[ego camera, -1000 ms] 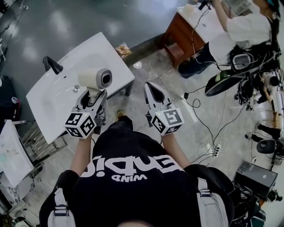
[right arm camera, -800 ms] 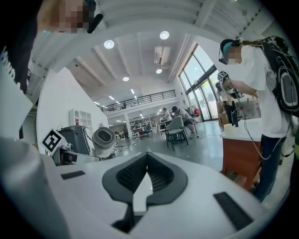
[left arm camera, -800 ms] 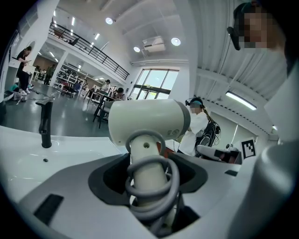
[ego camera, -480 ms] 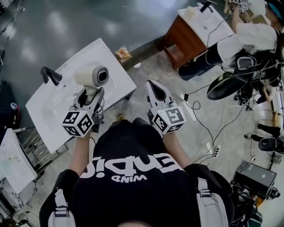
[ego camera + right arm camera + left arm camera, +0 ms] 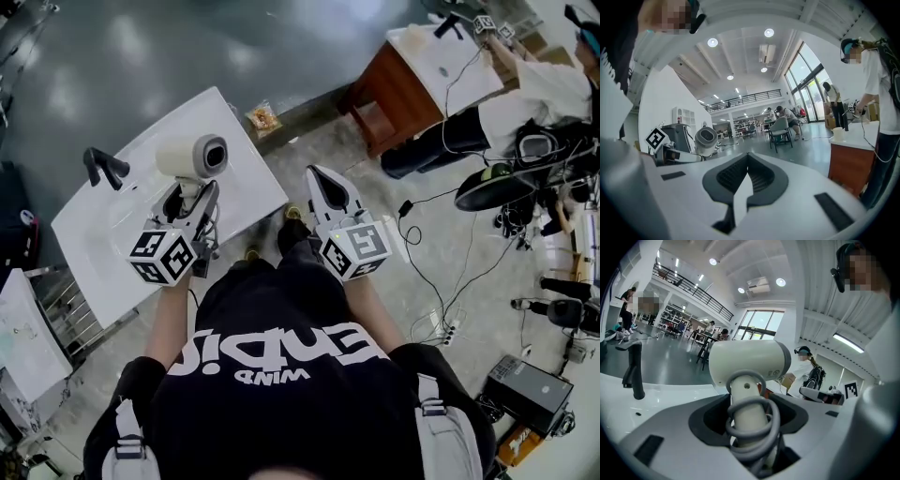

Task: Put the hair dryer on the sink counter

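The left hand-held gripper (image 5: 190,202) grasps the hair dryer (image 5: 194,157) by its cord-wrapped handle, barrel crosswise, right over the white surface (image 5: 220,112); lowering looks next. The right hand-held gripper (image 5: 325,187), clenched empty, hangs off the edge.

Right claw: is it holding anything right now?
No: the right claw is shut and empty, its dark ribbed pads meeting at the tips with nothing between them.

White sink counter (image 5: 242,142), black faucet (image 5: 103,167) upright near one edge
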The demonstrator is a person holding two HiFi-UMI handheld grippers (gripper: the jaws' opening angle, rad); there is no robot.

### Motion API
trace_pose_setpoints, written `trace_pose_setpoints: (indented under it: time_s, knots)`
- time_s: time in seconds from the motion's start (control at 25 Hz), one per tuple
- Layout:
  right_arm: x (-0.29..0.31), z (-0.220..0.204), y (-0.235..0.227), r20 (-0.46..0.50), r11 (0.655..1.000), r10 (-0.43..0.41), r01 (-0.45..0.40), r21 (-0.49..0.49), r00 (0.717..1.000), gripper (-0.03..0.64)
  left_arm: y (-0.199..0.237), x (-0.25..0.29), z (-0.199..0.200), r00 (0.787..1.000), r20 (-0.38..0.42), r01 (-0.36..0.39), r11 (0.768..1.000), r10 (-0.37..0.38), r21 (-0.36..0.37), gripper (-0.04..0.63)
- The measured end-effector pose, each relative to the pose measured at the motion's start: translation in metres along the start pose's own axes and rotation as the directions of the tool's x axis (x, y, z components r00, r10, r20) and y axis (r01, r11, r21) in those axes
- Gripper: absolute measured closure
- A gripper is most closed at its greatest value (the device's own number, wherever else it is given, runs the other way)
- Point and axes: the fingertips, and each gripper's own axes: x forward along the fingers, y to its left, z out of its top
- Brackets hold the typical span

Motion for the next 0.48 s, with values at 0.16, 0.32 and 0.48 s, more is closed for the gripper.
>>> trace_pose_setpoints:
  time_s: [0.16,0.32,0.48]
  knots:
    - [0.022,0.005,-0.017,-0.016,0.999,0.026,-0.026,-0.025,1.0,0.598,0.006,0.016,0.01,0.999,0.024,-0.032,0.999,0.032,-0.003,0.328]
    - [0.045,0.012,-0.024,-0.032,0.996,0.073,-0.074,-0.04,0.997,0.598,0.012,0.03,0.017,0.998,0.033,-0.056,0.998,0.057,-0.022,0.328]
    - [0.068,0.017,-0.028,-0.045,0.992,0.115,-0.117,-0.052,0.992,0.598,0.019,0.043,0.021,0.997,0.022,-0.074,0.997,0.075,-0.032,0.328]
